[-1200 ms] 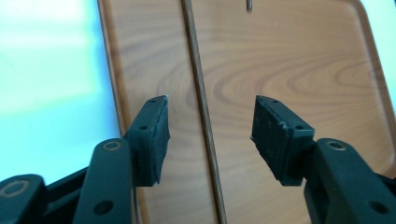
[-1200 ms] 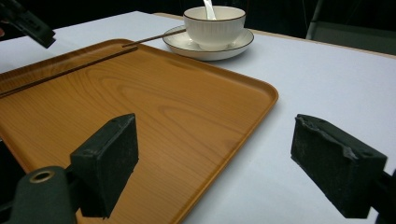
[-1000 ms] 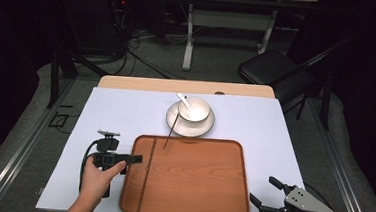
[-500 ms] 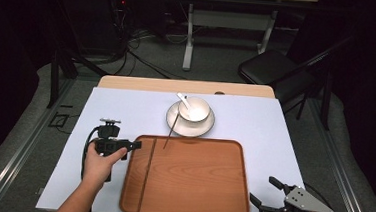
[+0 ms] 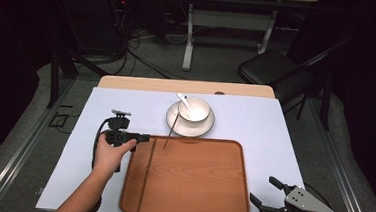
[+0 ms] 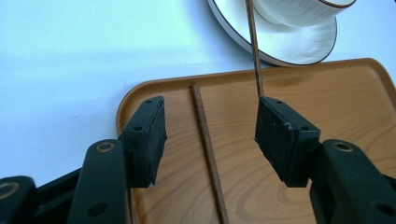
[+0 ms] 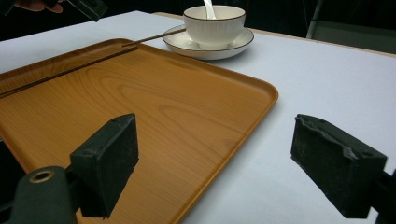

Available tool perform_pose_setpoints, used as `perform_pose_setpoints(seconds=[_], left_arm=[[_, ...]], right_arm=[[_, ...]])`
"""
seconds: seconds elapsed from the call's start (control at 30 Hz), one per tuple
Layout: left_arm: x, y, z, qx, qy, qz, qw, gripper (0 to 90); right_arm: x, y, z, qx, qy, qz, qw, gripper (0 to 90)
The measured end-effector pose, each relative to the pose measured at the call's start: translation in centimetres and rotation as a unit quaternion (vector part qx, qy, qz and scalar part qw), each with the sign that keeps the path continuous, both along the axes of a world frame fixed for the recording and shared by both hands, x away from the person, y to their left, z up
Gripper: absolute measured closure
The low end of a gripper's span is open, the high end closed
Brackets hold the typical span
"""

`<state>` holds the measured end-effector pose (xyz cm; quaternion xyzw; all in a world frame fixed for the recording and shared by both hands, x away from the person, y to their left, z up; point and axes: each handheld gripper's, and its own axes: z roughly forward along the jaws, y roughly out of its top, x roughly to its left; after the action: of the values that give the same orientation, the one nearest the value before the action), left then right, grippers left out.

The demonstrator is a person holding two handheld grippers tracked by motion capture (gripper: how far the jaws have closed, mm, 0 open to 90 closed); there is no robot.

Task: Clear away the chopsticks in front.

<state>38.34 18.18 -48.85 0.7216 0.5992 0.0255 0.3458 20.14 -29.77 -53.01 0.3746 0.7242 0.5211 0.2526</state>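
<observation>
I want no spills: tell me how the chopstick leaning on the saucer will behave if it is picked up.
The leaning chopstick looks thin, straight and wooden, so probably stiff and very light. Only its ends rest, on the saucer rim and the tray, so a nudge would likely make it slide or roll. Being so slim, it may twist between the left tongs unless gripped squarely.

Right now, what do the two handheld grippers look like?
Both are black, each with two black block-shaped jaws. The left gripper trails a black cable looping beside the hand. The right gripper carries a grey three-cornered plate with small holes on top.
</observation>
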Motion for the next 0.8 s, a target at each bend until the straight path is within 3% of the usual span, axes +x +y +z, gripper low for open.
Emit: perform_pose_setpoints(seconds=[0.8], left_arm=[[3.3,-4.0,-0.7,0.006,0.006,-0.028,0.9996,48.2]], right_arm=[[0.0,0.0,0.0,-0.001,0.000,0.002,1.0000,14.7]])
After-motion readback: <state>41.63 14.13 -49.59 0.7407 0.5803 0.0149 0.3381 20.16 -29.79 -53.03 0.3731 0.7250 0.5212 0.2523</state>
